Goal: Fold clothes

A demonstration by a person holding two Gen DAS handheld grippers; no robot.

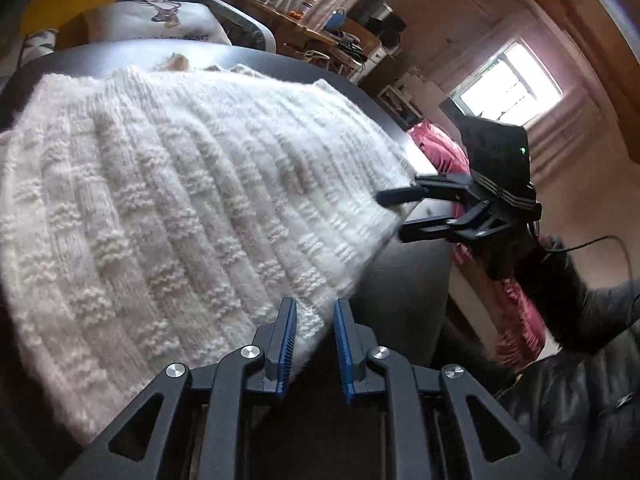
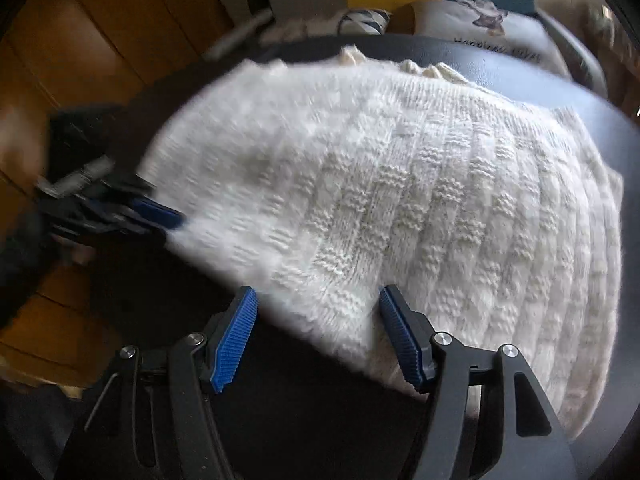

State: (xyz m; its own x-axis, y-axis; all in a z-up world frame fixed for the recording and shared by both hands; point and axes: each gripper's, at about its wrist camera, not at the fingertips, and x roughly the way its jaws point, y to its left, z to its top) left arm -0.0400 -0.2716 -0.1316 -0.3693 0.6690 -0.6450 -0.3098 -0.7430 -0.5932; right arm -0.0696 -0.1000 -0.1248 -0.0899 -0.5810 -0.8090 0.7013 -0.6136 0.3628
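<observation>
A white knitted sweater (image 1: 160,200) lies spread over a dark round table (image 1: 404,280). My left gripper (image 1: 313,306) stands at the sweater's near corner, its blue pads closed on the thick hem that fills the narrow gap. In the right wrist view the left gripper (image 2: 176,220) shows blurred at the sweater's (image 2: 400,200) left edge. My right gripper (image 2: 316,304) is open wide, with the hem lying between its fingers and untouched by the pads. In the left wrist view the right gripper (image 1: 390,216) straddles the sweater's right edge.
A printed cushion (image 1: 160,20) sits beyond the table's far rim (image 2: 560,92). Pink fabric (image 1: 440,148) and a black leather seat (image 1: 580,400) lie to the right. A cluttered shelf (image 1: 320,20) stands at the back. Wooden floor (image 2: 80,60) shows on the left.
</observation>
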